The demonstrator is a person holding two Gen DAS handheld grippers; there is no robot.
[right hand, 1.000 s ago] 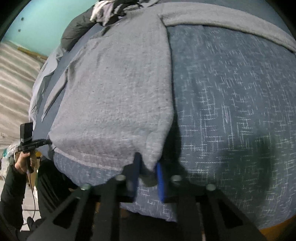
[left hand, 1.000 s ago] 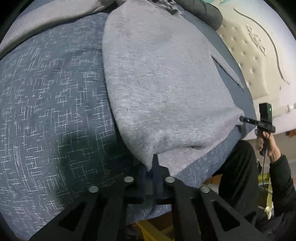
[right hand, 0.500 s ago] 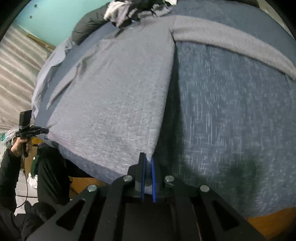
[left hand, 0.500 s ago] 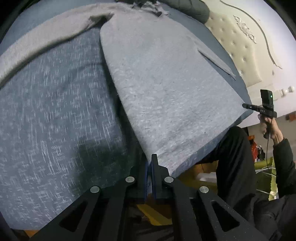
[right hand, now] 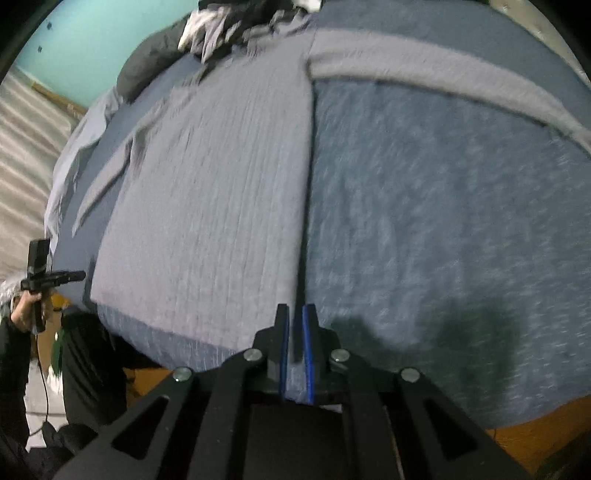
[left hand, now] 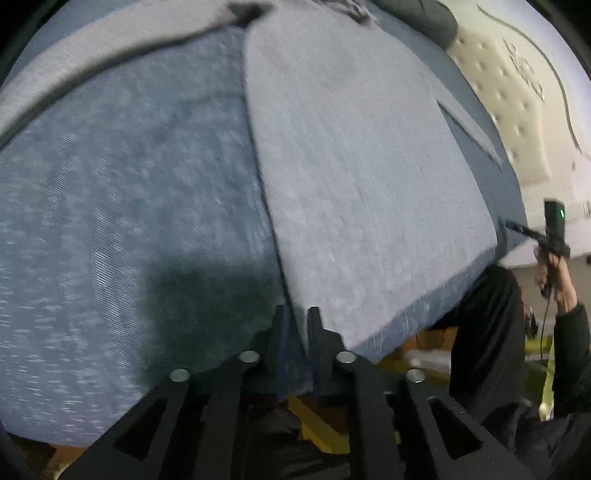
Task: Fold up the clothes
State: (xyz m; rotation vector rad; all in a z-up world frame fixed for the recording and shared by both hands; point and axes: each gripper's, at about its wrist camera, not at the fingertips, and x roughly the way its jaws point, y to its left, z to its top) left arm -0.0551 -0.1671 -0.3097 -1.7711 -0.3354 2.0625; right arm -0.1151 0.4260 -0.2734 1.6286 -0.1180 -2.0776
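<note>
A grey sweater [left hand: 354, 177] lies spread flat on a blue patterned bedspread [left hand: 129, 221], body toward me, one sleeve [left hand: 92, 85] stretched out to the side. My left gripper [left hand: 297, 314] is shut on the sweater's bottom corner at the bed's near edge. In the right wrist view the sweater [right hand: 221, 184] lies left of centre, its other sleeve [right hand: 443, 88] running right. My right gripper [right hand: 294, 314] is shut on the opposite bottom corner. Each gripper shows in the other's view, the right one [left hand: 517, 229] and the left one [right hand: 79, 275].
A dark jacket and crumpled clothes [right hand: 207, 33] are piled at the far end of the bed. A cream tufted headboard [left hand: 517, 92] stands to the right in the left view. The person's dark legs [left hand: 480, 332] stand against the bed's near edge.
Both grippers have pulled the hem back toward the bed's near edge. The sweater has gone from slack and bunched at the corners to stretched flat.
</note>
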